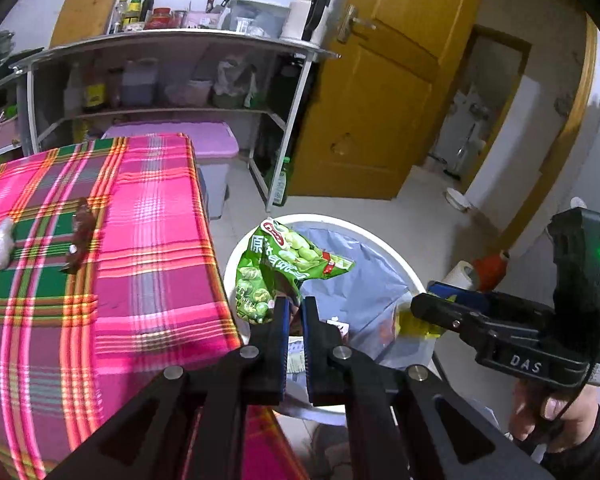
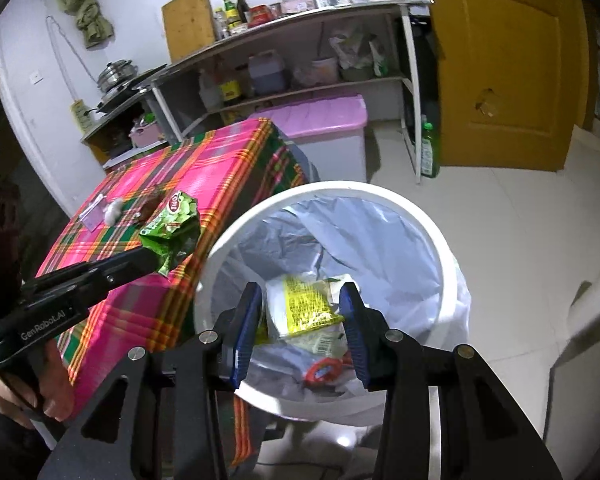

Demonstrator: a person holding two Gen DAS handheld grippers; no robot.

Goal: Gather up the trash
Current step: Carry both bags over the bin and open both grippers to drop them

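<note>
We've got the left gripper (image 1: 294, 306) angled down at lower centre, pinching the green snack bag (image 1: 278, 266) over the white bin's (image 2: 416, 216) rim. Our right gripper (image 2: 302, 296) tilts into the bin, jaws half spread around a yellow wrapper (image 2: 306, 306); grip unclear.

One white bin (image 2: 440, 240) with a pale liner stands on the floor – everything else is counted from it. Two grippers: the left gripper (image 1: 296, 312) over the bin's rim, the right gripper (image 2: 300, 300) above its mouth. One green snack bag (image 1: 284, 264) hangs at the rim. Inside the bin, one yellow wrapper (image 2: 306, 308) and one red scrap (image 2: 320, 372) show (more may lie hidden). On the plaid table (image 1: 148, 240) beside the bin – three pieces: one brown wrapper (image 1: 80, 236), one white wad (image 1: 2, 244), one clear sachet (image 2: 94, 216). One green bottle (image 2: 429, 152) stands beyond the bin.
</note>
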